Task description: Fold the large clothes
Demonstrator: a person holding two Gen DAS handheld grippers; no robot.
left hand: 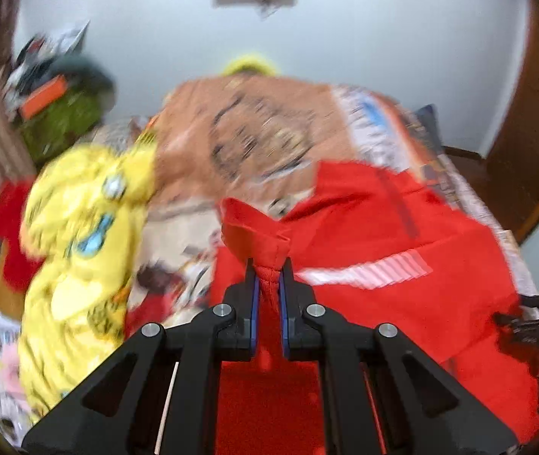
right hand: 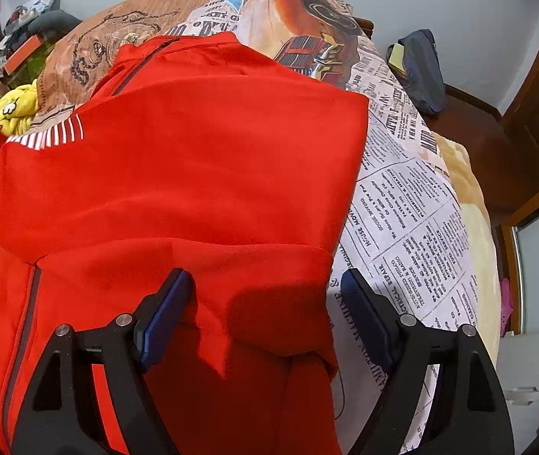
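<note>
Left claw (left hand: 268, 265) clamps a bunched red cuff, centre frame; right claw (right hand: 265, 292) gapes apart over the red jacket (right hand: 193, 151) on the bed (right hand: 413, 197). Partly folded; the yellow garment (left hand: 79, 227) waits at left.

A bright red zip-up jacket (right hand: 193, 159) with a dark grey zipper and a white striped patch lies spread over the bed (right hand: 413, 197), partly folded, one panel laid across the body. A bunched red ribbed edge (left hand: 267, 276) is lifted, pinched up off the bed.
</note>
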